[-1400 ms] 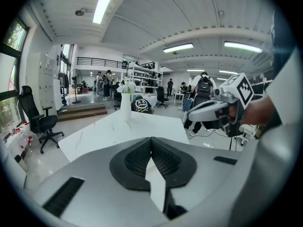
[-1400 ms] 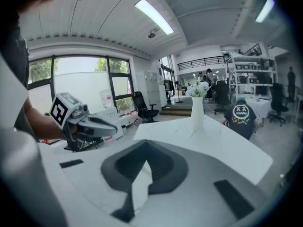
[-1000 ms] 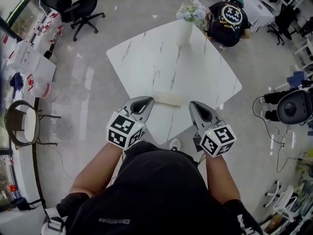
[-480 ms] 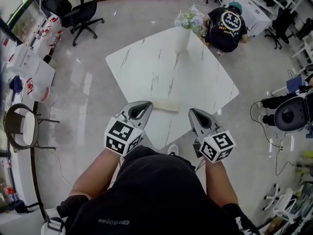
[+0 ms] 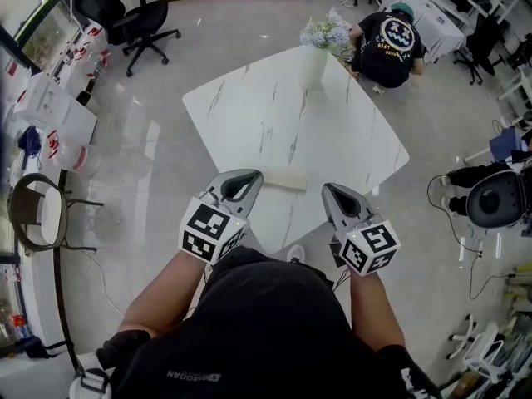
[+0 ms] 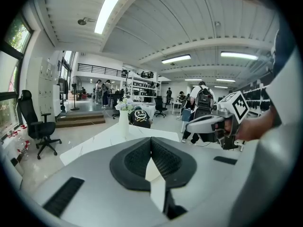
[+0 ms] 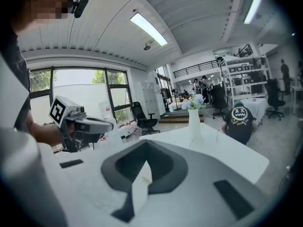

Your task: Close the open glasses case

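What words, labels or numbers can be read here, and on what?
No text reads clearly.
Small print on the wearer's black shirt: upside down, too small to read.
Lettering around the smiley on the crouching person's shirt: too blurred.
The marker cubes: patterns only, no words.

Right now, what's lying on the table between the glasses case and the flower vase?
Nothing: in the head view, only bare marble table runs from the glasses case to the flower vase.
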The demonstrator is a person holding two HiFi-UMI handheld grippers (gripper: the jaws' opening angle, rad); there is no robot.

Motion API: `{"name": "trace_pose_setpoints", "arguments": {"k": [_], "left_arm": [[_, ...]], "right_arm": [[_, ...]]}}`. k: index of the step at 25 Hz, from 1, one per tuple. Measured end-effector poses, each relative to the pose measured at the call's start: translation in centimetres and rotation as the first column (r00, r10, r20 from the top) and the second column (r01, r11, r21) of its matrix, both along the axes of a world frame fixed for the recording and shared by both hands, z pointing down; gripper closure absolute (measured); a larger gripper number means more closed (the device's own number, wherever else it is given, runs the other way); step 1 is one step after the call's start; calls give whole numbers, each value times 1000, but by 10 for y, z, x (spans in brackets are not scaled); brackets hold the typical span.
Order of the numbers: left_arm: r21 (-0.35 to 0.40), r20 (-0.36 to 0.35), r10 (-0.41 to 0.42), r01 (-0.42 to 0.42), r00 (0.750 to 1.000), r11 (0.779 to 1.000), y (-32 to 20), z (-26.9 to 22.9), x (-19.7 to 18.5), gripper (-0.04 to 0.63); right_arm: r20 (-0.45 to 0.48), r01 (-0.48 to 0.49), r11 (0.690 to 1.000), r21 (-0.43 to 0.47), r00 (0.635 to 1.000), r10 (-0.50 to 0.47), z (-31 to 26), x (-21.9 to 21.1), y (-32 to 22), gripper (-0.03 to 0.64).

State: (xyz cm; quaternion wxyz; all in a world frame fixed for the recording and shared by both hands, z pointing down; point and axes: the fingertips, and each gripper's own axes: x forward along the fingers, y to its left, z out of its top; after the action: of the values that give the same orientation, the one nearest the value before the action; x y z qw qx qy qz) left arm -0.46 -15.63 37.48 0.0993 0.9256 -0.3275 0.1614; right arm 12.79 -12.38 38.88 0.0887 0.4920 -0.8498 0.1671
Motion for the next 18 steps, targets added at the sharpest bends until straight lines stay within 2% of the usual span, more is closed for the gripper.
{"name": "trace_pose_setpoints", "arguments": {"k": [18], "left_arm": [[13, 14, 9, -9, 1000, 1000, 1, 1, 1, 592]], "right_arm": [[-32, 30, 1000, -7, 999, -31, 3, -3, -1, 615]]}}
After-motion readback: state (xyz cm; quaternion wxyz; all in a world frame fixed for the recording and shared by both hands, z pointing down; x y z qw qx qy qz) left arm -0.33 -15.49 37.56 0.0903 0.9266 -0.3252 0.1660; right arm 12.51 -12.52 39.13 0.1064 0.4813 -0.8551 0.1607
